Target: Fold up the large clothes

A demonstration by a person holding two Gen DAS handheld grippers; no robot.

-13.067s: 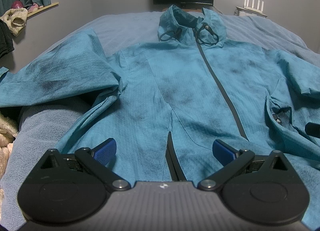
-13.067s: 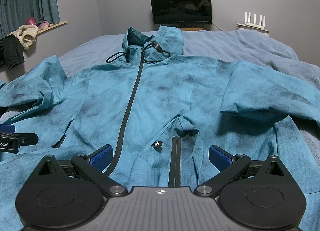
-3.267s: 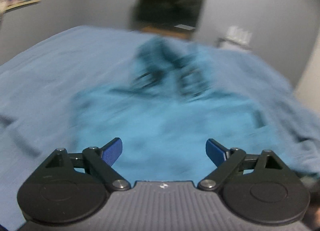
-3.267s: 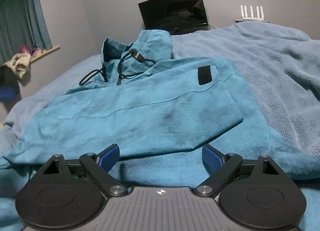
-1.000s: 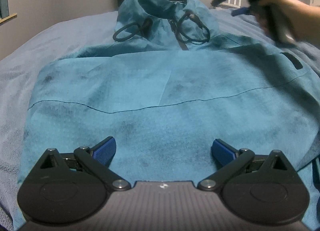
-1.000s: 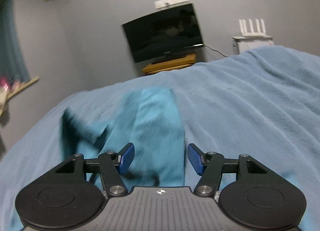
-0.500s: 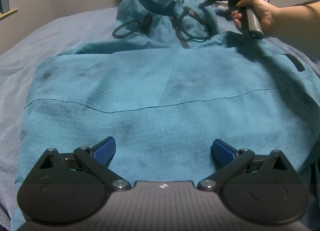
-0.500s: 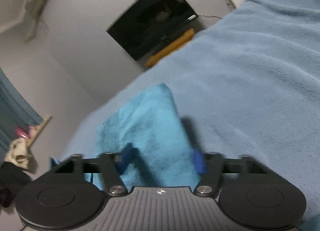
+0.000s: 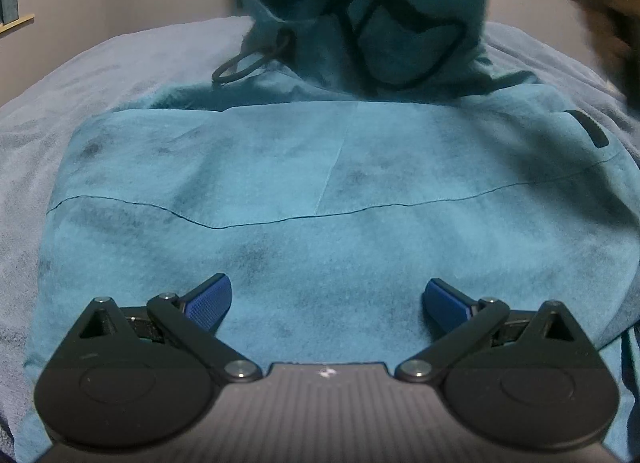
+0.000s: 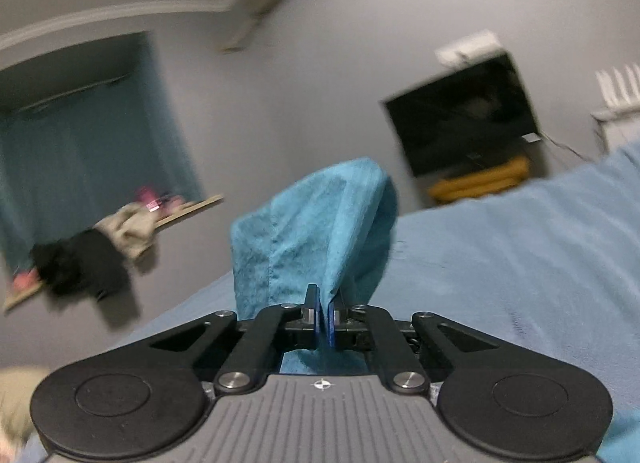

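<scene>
Premises: a home bedroom. A bed (image 10: 520,247) with blue cover fills the room. A television (image 10: 464,119), curtain (image 10: 80,143) and clothes-strewn shelf (image 10: 188,209) line grey walls.

Bedroom surroundings beyond the bed (image 10: 520,263).
Dark monitor (image 10: 464,119) on the far wall; curtain (image 10: 80,151) above a shelf (image 10: 188,209) holding bundled clothes (image 10: 84,263).
</scene>
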